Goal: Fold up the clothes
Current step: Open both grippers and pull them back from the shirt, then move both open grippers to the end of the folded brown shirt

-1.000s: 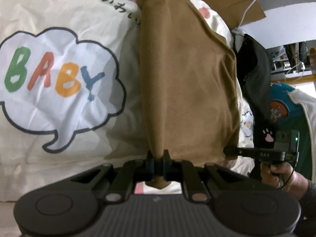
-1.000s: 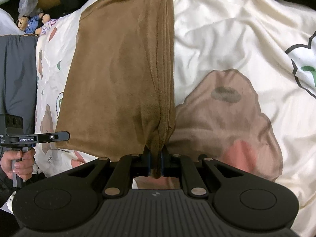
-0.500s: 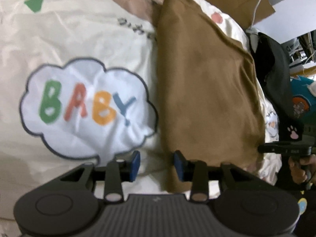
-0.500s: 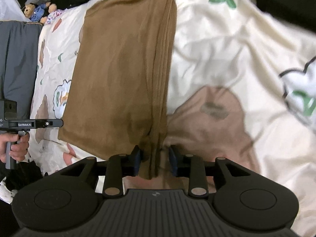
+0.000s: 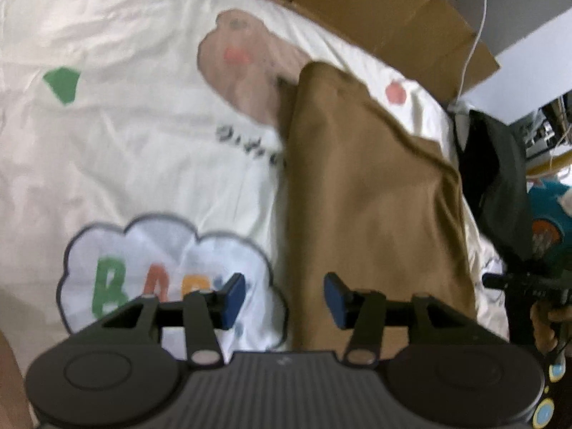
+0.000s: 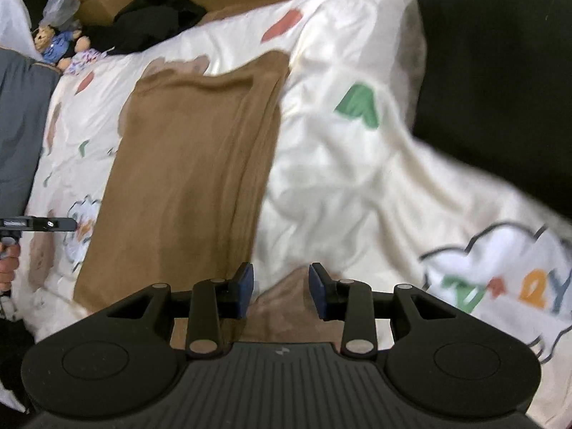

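Note:
A brown garment [image 5: 371,221] lies folded into a long flat panel on a cream printed bedsheet [image 5: 143,150]. In the right wrist view the same brown garment [image 6: 186,178] stretches away on the left. My left gripper [image 5: 284,296] hovers above the garment's near left edge, its jaws opening and nothing between them. My right gripper [image 6: 281,287] hangs just right of the garment's folded edge, jaws opening, only the bedsheet [image 6: 339,186] showing between them. Each gripper appears at the other view's edge, held by a hand: the right gripper [image 5: 529,286] and the left gripper [image 6: 35,223].
A flattened cardboard box [image 5: 393,18] and a white cable [image 5: 475,35] lie beyond the bed. Dark clothes [image 5: 497,186] pile by the garment's far side. A large black cloth [image 6: 500,71] covers the bed's right. A small teddy bear [image 6: 53,44] sits at the far left.
Both grippers were shut on the brown garment's edge a second ago. They have let it go, opened and risen away from it. The garment now lies flat on the sheet.

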Demonstrator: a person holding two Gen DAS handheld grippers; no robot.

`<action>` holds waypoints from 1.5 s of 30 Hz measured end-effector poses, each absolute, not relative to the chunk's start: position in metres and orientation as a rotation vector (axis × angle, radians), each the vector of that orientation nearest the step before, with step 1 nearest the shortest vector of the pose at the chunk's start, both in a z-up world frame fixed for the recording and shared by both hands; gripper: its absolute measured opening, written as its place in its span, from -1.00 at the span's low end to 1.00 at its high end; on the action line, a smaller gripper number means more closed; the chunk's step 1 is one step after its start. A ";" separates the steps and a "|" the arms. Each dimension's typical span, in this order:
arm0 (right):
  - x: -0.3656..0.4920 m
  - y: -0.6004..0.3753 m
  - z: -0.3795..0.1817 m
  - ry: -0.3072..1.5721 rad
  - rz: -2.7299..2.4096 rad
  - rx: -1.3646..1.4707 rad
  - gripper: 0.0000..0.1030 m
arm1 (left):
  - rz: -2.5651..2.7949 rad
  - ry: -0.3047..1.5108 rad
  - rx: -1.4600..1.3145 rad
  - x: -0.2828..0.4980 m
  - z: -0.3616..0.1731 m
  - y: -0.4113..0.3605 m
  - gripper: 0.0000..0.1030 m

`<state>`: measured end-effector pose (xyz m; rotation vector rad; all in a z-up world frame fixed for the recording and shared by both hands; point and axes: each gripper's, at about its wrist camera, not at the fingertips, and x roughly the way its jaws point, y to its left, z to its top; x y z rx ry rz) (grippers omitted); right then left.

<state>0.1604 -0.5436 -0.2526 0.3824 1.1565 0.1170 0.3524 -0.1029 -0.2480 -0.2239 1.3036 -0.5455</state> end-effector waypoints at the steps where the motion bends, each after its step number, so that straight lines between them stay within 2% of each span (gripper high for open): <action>1: 0.162 -0.544 -0.252 1.153 0.114 0.373 -0.25 | -0.552 1.297 -0.214 0.356 -0.247 -0.104 0.01; 12: 0.186 -0.547 -0.248 1.104 0.106 0.350 -0.23 | -0.580 1.225 -0.255 0.398 -0.239 -0.116 0.01; 19: 0.210 -0.543 -0.247 1.059 0.129 0.382 -0.11 | -0.601 1.220 -0.301 0.419 -0.247 -0.128 0.02; 26: 0.235 -0.540 -0.251 1.055 0.147 0.418 -0.10 | -0.618 1.229 -0.399 0.437 -0.250 -0.132 0.03; 32: 0.255 -0.545 -0.254 1.025 0.154 0.532 -0.10 | -0.634 1.223 -0.413 0.452 -0.258 -0.140 0.04; 45: 0.290 -0.534 -0.279 1.068 0.157 0.575 -0.10 | -0.658 1.229 -0.343 0.472 -0.288 -0.155 0.06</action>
